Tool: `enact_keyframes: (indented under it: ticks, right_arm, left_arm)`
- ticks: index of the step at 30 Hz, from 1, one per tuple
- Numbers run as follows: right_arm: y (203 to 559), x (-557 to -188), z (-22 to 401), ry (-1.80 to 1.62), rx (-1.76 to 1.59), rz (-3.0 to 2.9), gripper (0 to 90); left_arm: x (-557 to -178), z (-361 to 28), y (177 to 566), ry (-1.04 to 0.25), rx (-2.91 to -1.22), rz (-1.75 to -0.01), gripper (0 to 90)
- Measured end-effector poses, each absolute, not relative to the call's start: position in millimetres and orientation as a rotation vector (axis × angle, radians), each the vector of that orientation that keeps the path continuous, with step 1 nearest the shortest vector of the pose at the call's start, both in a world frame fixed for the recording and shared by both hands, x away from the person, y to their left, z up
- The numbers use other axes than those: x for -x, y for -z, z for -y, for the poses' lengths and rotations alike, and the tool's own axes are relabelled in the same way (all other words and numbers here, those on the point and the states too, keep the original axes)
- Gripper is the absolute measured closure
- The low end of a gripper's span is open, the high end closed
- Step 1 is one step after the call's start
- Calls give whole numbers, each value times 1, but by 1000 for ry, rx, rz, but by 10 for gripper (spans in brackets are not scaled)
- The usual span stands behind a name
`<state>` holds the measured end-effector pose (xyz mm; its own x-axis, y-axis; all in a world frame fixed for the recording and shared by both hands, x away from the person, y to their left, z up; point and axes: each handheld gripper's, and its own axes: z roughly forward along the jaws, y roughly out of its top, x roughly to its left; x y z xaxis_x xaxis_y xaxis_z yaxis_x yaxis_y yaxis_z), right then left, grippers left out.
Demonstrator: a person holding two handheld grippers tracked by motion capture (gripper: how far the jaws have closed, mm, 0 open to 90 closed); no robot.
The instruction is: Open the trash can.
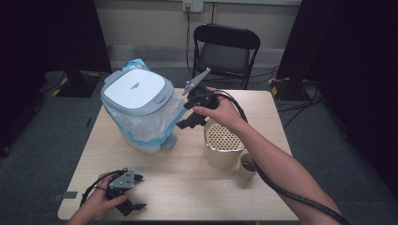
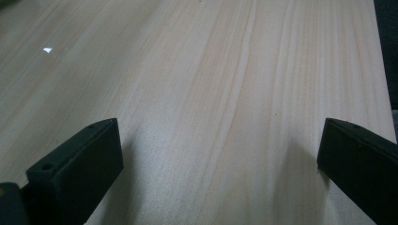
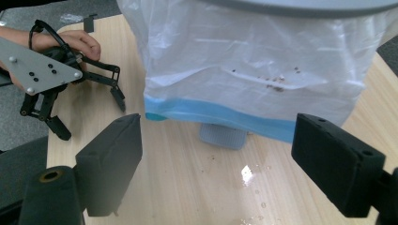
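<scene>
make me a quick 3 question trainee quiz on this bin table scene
1. True or false: the right tongs grip the bag.
2. What lines the pedal bin? A) a clear bag with a blue edge B) newspaper C) nothing
3. Which tongs sit by the table's near edge?

Key
1. False: they stand open beside the bin, with nothing between them.
2. A: the plastic bag hangs over the outside, with its blue edge low down.
3. The left tongs, open over bare wood.
</scene>
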<state>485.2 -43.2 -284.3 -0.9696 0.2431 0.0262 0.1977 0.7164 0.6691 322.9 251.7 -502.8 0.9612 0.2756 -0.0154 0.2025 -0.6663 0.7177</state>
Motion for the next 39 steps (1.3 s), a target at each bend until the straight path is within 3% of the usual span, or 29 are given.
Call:
enact_keyframes:
  ticks: [39]
  right_arm:
    - [256,-494,4,-1216,-267,-2807,166]
  left_arm:
    - [-323,-252,503,-122,-2322,-333,0]
